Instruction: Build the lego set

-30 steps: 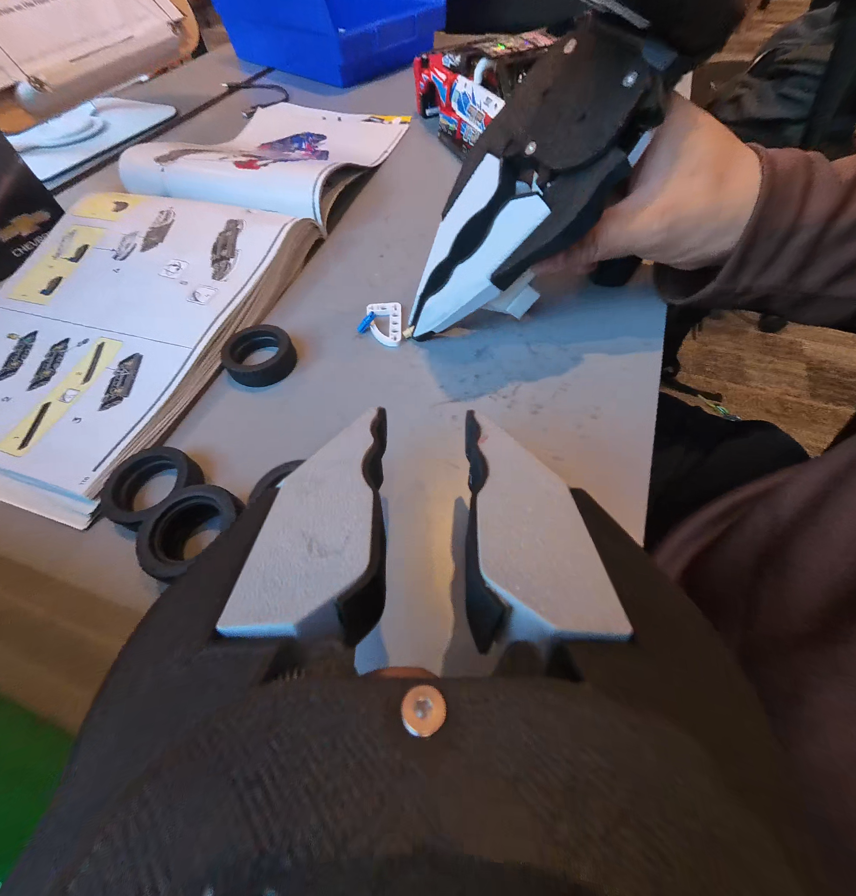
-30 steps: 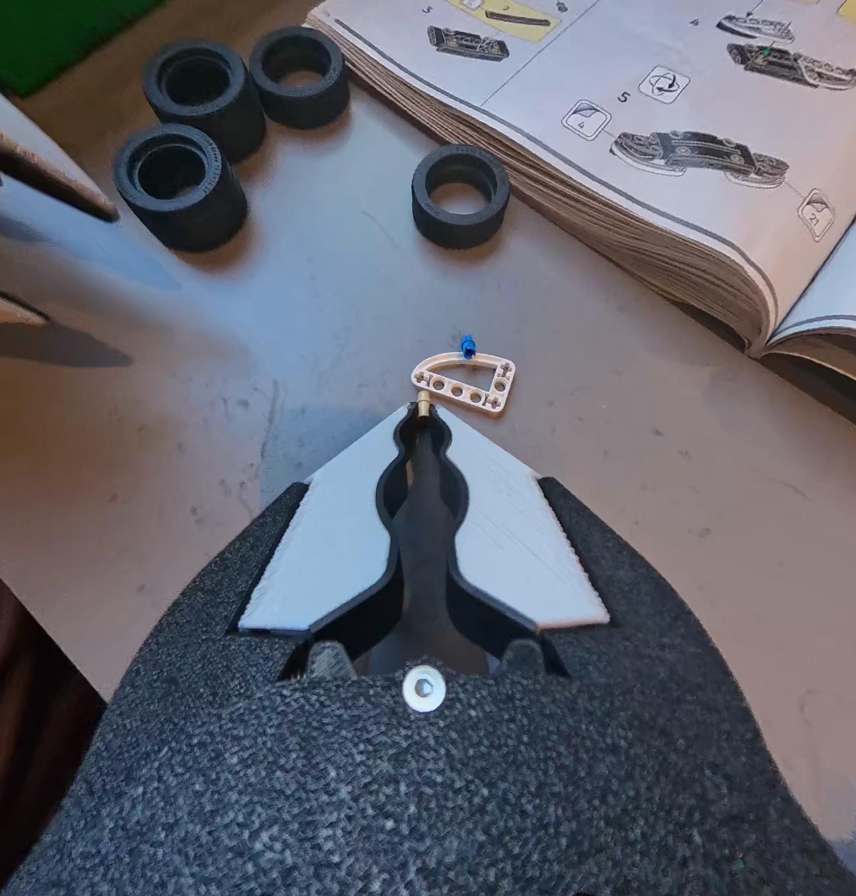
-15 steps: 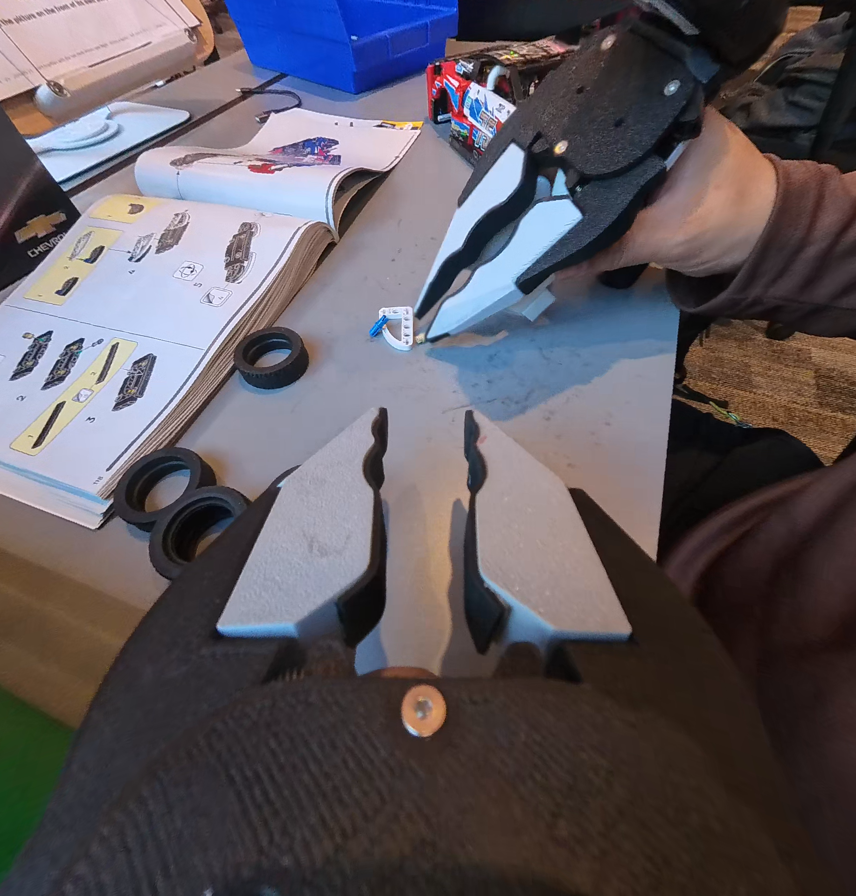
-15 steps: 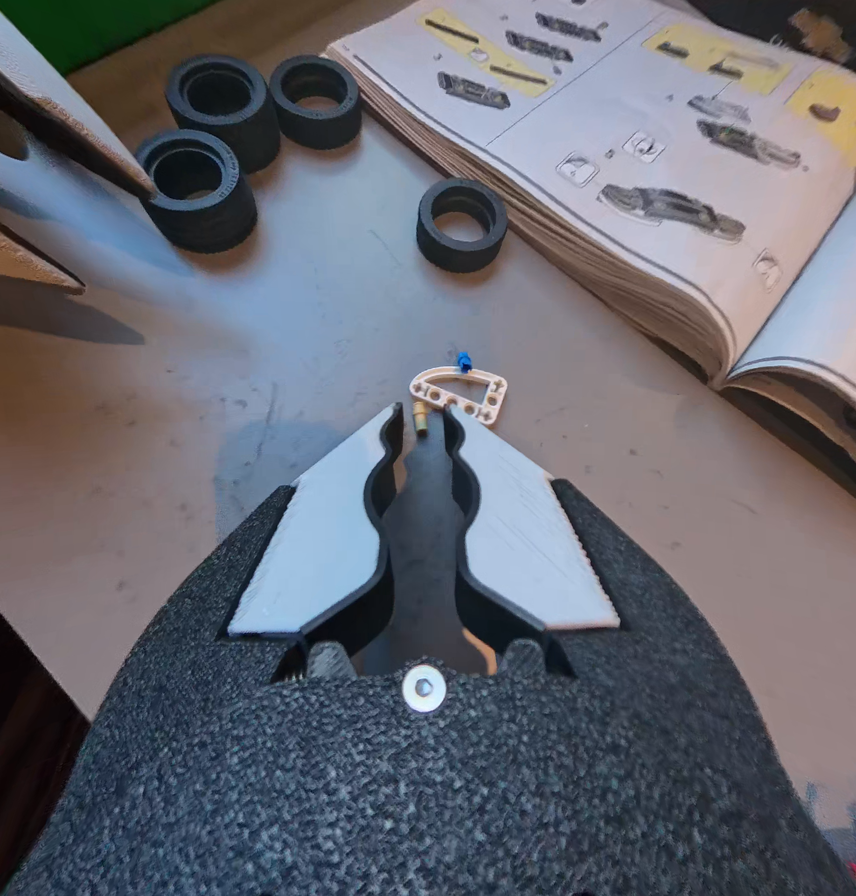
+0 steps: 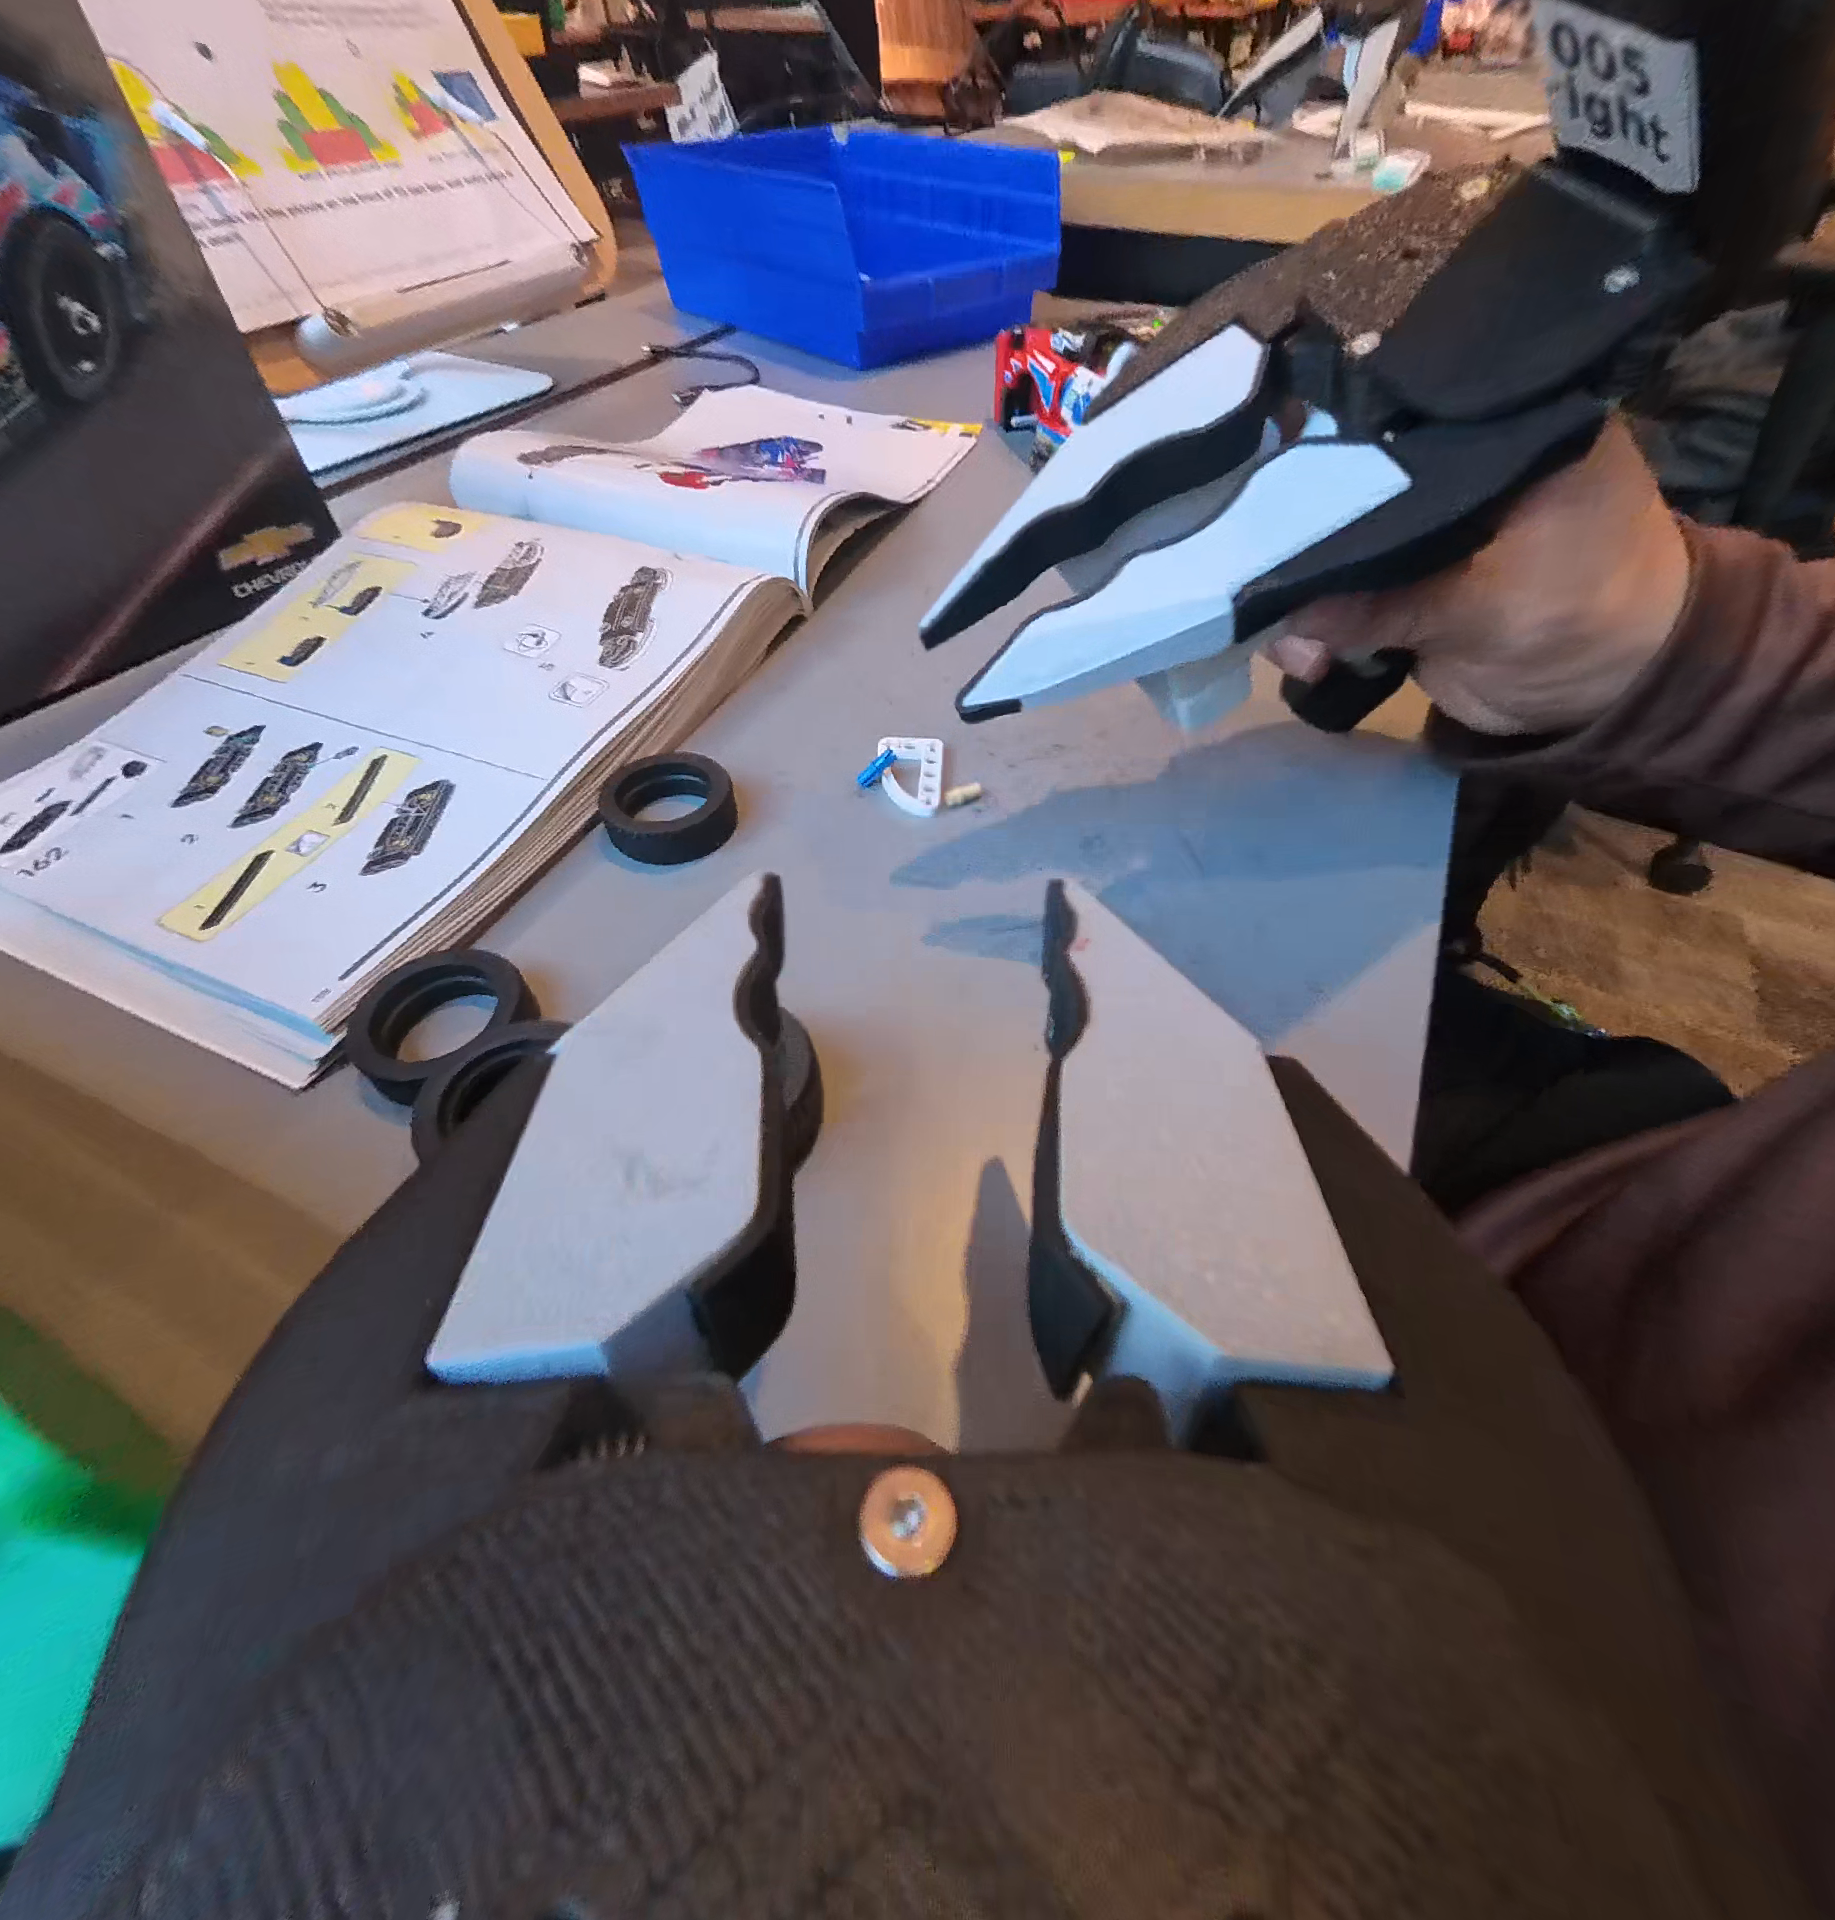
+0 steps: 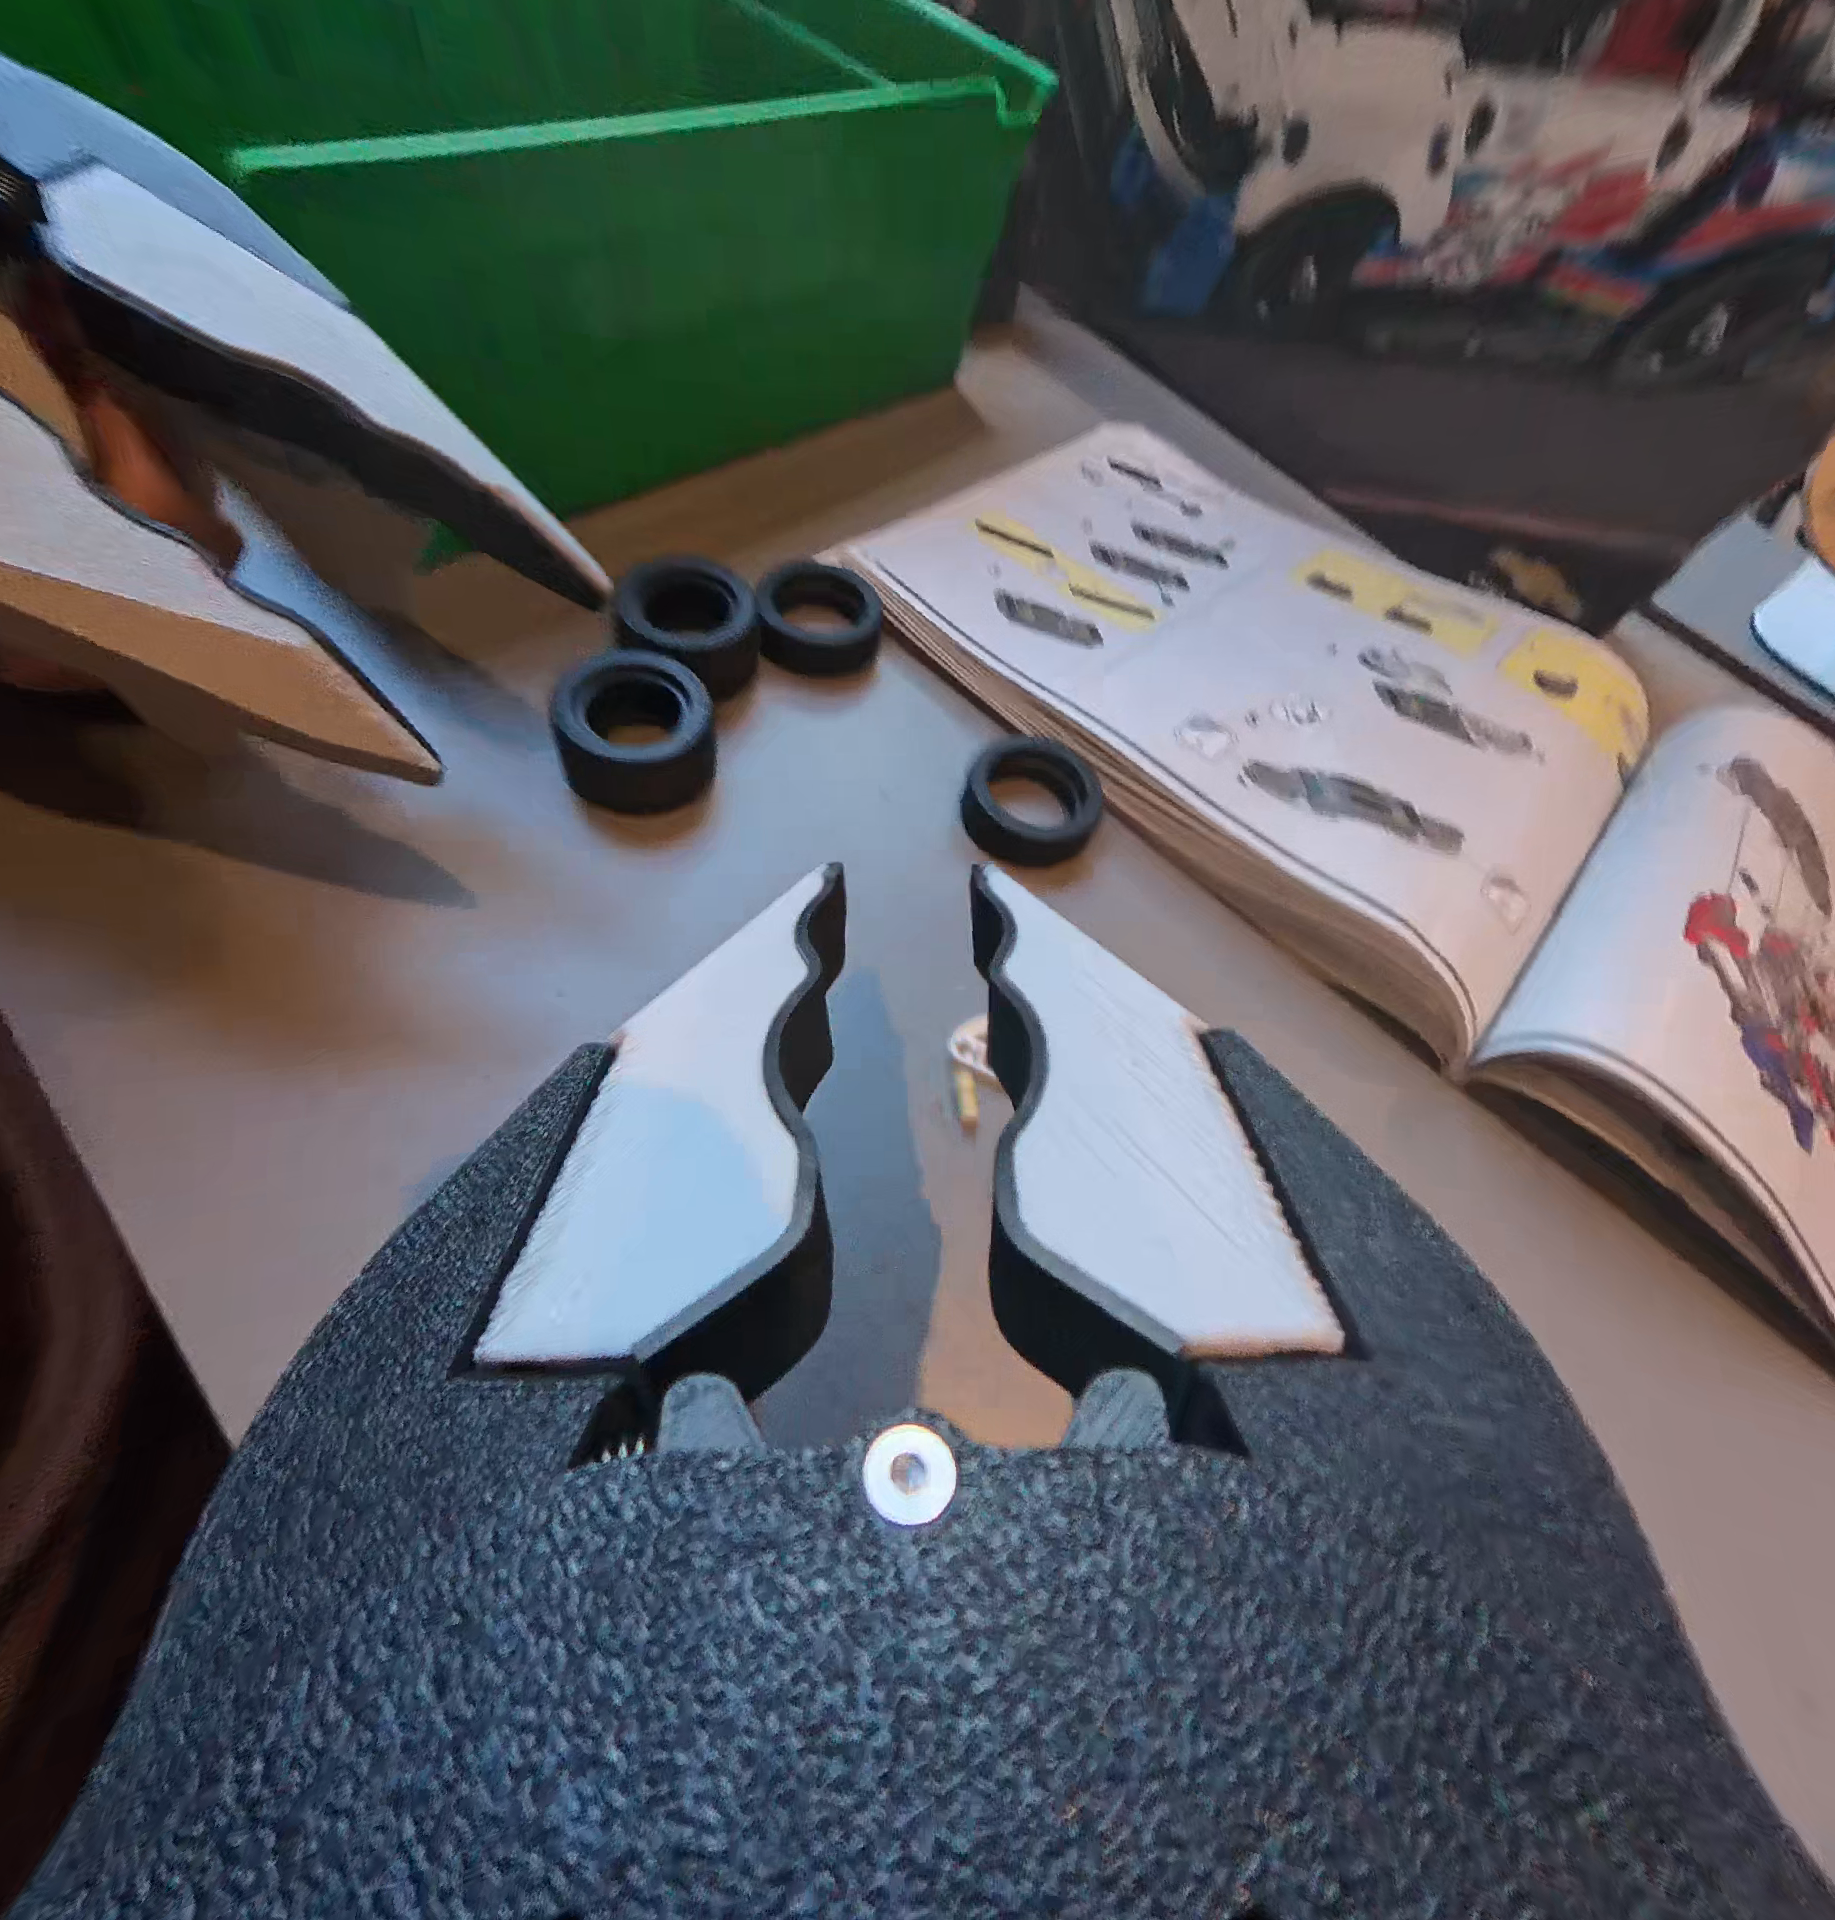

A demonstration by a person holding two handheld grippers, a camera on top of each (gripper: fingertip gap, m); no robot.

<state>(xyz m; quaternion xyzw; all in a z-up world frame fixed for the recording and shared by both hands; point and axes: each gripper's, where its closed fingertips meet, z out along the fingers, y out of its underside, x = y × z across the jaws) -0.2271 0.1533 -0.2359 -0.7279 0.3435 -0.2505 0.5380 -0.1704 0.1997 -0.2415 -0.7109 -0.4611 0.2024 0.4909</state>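
A small white lego frame (image 5: pixel 915 774) lies flat on the grey table (image 5: pixel 1152 935), with a blue pin (image 5: pixel 871 771) in its left side and a tan pin (image 5: pixel 962 797) at its right edge. My right gripper (image 5: pixel 960 675) hovers open and empty just above them; in its own view (image 6: pixel 908 883) the frame (image 6: pixel 963 1039) and tan pin (image 6: pixel 965 1093) peek out between its fingers. My left gripper (image 5: pixel 913 904) is open and empty, low over the table, nearer than the frame. It also shows in the right wrist view (image 6: pixel 518 686).
Several black tyres lie near the open instruction book (image 5: pixel 373 727): one alone (image 5: pixel 669 805), others by the book's corner (image 5: pixel 440 1013). A blue bin (image 5: pixel 851 239), a red model car (image 5: pixel 1043 384) and the set's box (image 5: pixel 82 364) stand behind. A green bin (image 6: pixel 632 260) is at the left. The left gripper's tips are roughly 8 centimetres from the right gripper's.
My right gripper has opened, let go of the tan pin at the white frame, and lifted up and back. My left gripper has opened wider.
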